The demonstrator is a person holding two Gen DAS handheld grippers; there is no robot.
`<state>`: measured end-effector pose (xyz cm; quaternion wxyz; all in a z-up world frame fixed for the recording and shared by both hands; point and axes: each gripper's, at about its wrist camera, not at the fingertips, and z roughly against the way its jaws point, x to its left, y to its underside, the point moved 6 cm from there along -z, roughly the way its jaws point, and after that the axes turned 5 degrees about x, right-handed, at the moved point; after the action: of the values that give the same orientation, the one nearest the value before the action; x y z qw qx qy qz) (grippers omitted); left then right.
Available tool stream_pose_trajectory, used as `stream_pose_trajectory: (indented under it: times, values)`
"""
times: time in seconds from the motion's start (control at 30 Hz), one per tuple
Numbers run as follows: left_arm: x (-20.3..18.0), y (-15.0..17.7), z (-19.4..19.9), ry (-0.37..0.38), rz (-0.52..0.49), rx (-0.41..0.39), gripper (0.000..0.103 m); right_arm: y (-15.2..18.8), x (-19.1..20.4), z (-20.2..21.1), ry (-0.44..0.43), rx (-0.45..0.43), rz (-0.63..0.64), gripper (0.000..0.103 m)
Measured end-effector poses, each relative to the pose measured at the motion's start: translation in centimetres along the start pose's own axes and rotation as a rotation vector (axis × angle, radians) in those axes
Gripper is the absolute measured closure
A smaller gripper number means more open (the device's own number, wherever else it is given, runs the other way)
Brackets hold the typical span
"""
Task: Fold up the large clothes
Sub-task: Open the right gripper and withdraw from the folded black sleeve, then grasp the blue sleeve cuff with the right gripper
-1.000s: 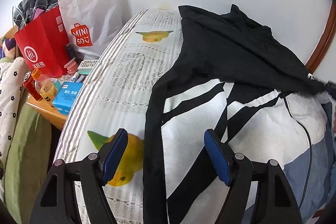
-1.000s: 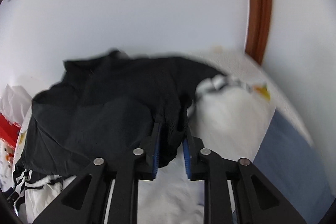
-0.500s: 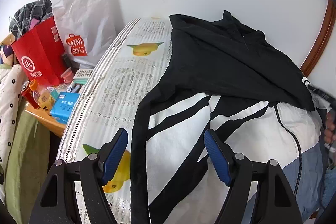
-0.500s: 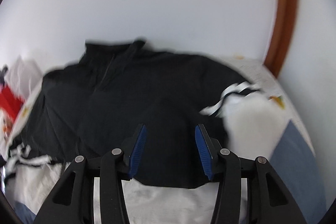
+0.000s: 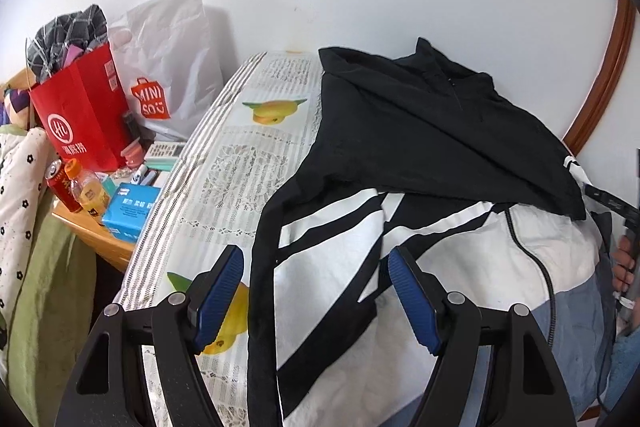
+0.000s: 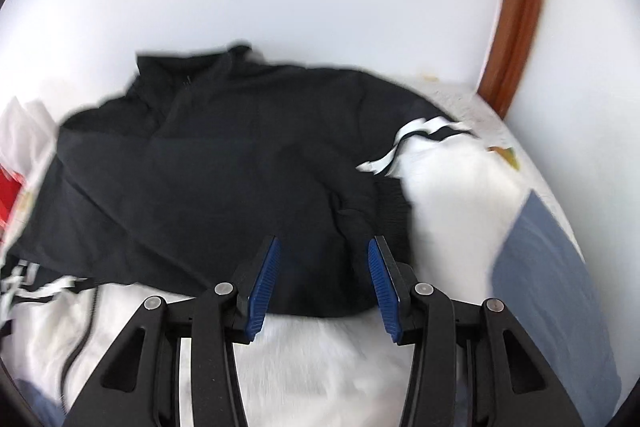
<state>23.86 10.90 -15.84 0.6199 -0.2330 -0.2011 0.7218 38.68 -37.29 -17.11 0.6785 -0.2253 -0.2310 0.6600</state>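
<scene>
Black-and-white jacket (image 5: pixel 420 155) spread on bed (image 5: pixel 240 167), black upper half folded over white part. Left claw (image 5: pixel 316 301) wide, nothing gripped, hovering above striped sleeve (image 5: pixel 320 259). Right claw (image 6: pixel 323 281) partly apart, jaws closing, pads clear of black fabric beyond them; view blurred.

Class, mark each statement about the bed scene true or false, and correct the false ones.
1. The jacket is black and white. True.
2. The left gripper is clamped on a sleeve. False: its pads stand apart and press nothing.
3. A red bag stands beside the bed. True.
4. The jacket hangs on the wall. False: it lies on the bed.
5. The right gripper grips the cloth. False: its pads are clear of it.
</scene>
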Motion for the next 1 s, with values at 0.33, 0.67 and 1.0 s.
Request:
stream_pose_trajectory:
  times: [0.33, 0.67, 1.0]
  values:
    - [-3.6, 0.7, 3.7, 0.01, -0.085, -0.038, 0.03, 6.4, -8.7, 11.7, 0.153, -0.104, -0.043, 0.046]
    - [-7.9, 2.1, 6.9, 0.088, -0.095, -0.056, 0.03, 16.4, -19.3, 13.9, 0.259, 0.009, -0.172, 0.036]
    - [-9.3, 4.0, 6.6, 0.061, -0.081, -0.019, 0.025, 20.8, -21.7, 9.9, 0.271, 0.072, -0.153, 0.036]
